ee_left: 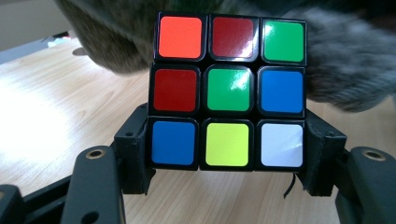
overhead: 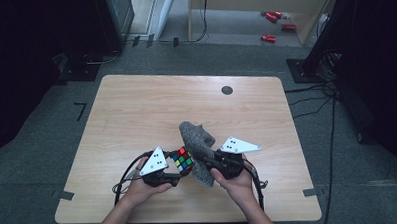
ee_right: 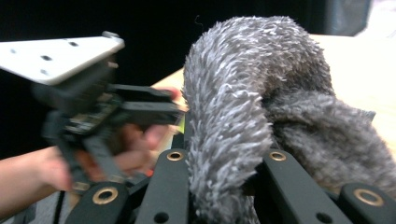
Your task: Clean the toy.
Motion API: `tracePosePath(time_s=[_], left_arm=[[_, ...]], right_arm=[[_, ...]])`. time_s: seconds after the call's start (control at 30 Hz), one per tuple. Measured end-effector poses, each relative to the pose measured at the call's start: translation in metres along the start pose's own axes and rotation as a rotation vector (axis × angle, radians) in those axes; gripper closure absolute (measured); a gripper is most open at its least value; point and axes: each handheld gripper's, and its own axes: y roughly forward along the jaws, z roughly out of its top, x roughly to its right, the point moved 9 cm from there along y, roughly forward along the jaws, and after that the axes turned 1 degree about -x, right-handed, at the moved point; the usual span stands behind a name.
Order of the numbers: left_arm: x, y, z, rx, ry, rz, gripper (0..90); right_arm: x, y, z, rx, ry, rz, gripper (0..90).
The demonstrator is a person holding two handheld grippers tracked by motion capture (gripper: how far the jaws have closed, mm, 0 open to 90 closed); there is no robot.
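Observation:
A scrambled colour cube [overhead: 182, 160] is held just above the wooden table [overhead: 136, 109] near its front edge. My left gripper [overhead: 177, 174] is shut on the cube [ee_left: 227, 88], its two black jaws clamping the cube's bottom row from both sides. A fluffy grey cloth [overhead: 197, 142] hangs folded right beside the cube, on the cube's right. My right gripper [overhead: 204, 157] is shut on this cloth [ee_right: 247, 112], which bulges up between the jaws. In the right gripper view the left gripper's body [ee_right: 88, 112] and the hand around it appear at the left, behind the cloth.
A small dark round disc [overhead: 227, 90] lies near the table's far edge. Red items [overhead: 273, 17] lie on the floor beyond the table, by a wooden panel. Dark stands and cables flank the table on both sides.

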Motion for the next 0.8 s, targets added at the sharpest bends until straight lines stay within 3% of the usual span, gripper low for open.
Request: tracePosePath(time_s=[0.07,0.13,0.23,0.37,0.6,0.8], left_arm=[[-0.002,-0.001,0.000,-0.003,-0.004,0.005,35.0],[-0.003,0.000,-0.002,-0.009,-0.015,0.011,35.0],[-0.005,0.002,-0.003,-0.018,-0.034,0.012,35.0],[-0.002,0.001,-0.001,-0.010,-0.016,0.012,35.0],[-0.005,-0.002,0.001,0.009,-0.033,0.008,35.0],[-0.001,0.002,-0.001,-0.006,-0.019,0.004,35.0]], right_arm=[[0.010,0.000,-0.004,-0.002,0.032,-0.018,80.6],[0.012,0.000,-0.006,-0.009,0.035,-0.030,80.6],[-0.001,0.000,-0.002,0.003,-0.004,-0.026,80.7],[-0.011,0.000,0.003,0.010,-0.058,-0.037,80.5],[0.012,0.000,-0.005,0.003,0.015,-0.096,80.8],[-0.012,0.001,0.004,0.028,-0.036,-0.046,80.7]])
